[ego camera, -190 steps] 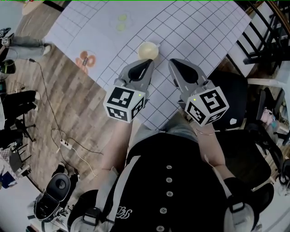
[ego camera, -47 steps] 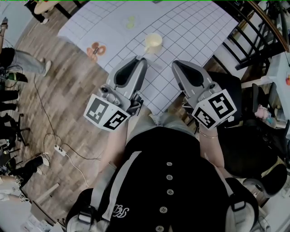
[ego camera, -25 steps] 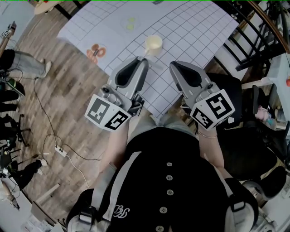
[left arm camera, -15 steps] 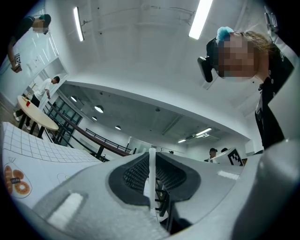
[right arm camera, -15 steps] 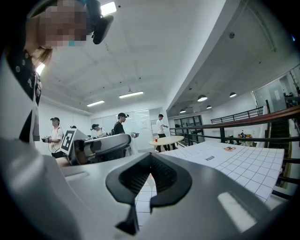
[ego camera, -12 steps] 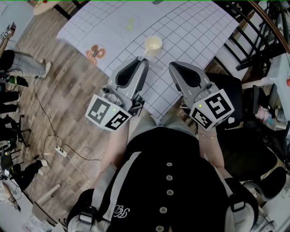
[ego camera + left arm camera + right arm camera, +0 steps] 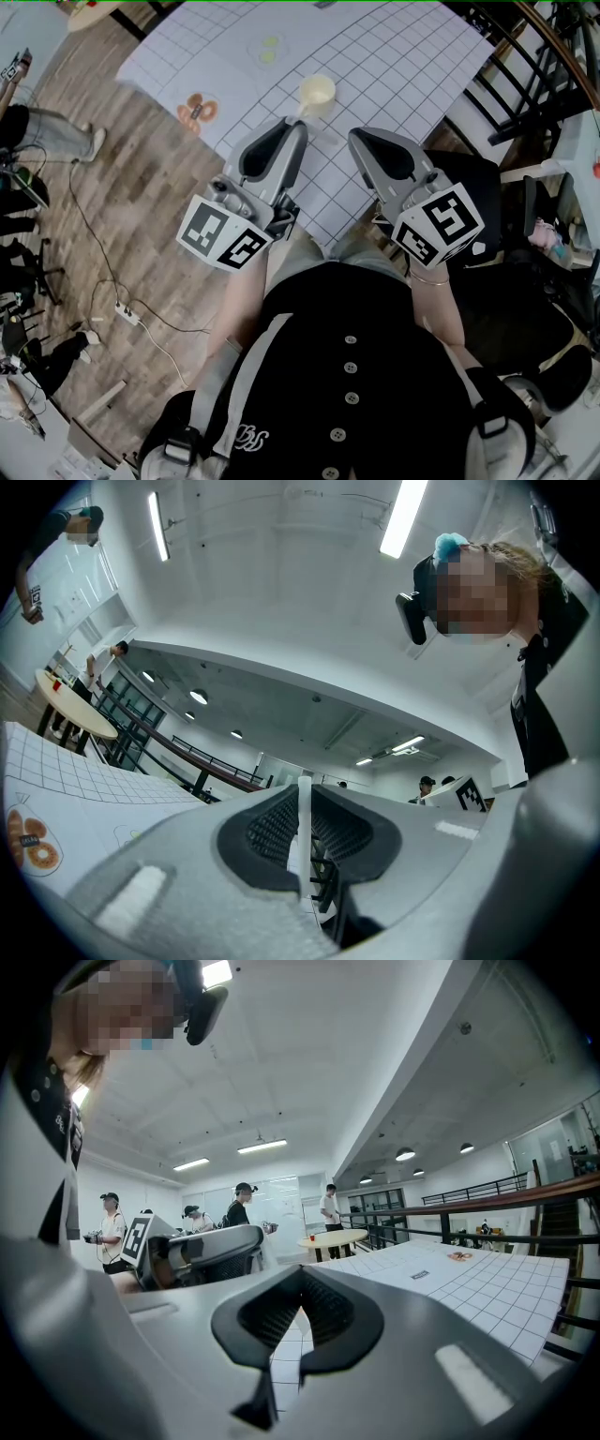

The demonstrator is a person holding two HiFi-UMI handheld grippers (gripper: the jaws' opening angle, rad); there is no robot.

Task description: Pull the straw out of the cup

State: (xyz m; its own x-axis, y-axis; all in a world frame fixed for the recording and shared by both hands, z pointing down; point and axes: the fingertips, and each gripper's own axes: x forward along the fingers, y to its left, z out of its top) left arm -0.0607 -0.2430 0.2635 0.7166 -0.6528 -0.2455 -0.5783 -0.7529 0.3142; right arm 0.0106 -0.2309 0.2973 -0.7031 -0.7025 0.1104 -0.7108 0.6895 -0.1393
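A pale yellow cup [image 7: 318, 91] stands upright on the white gridded table [image 7: 412, 56], a short way beyond both grippers. My left gripper [image 7: 298, 127] is held near the table's front edge, tilted slightly upward. In the left gripper view its jaws [image 7: 302, 794] are closed on a thin white straw [image 7: 299, 841], which stands upright between the pads, clear of the cup. My right gripper [image 7: 354, 136] hovers beside it to the right. Its jaws [image 7: 300, 1274] meet at the tips with nothing between them.
A donut picture [image 7: 197, 110] and a green mark [image 7: 268, 50] are printed on the table sheet. A black chair [image 7: 478, 206] and dark railings [image 7: 534, 66] are on the right. Wooden floor with a cable and power strip [image 7: 127, 314] lies to the left, where people stand [image 7: 47, 141].
Since the oldest frame the left gripper has drawn back from the cup and rolled leftward. Over the last second neither gripper nor the cup has moved.
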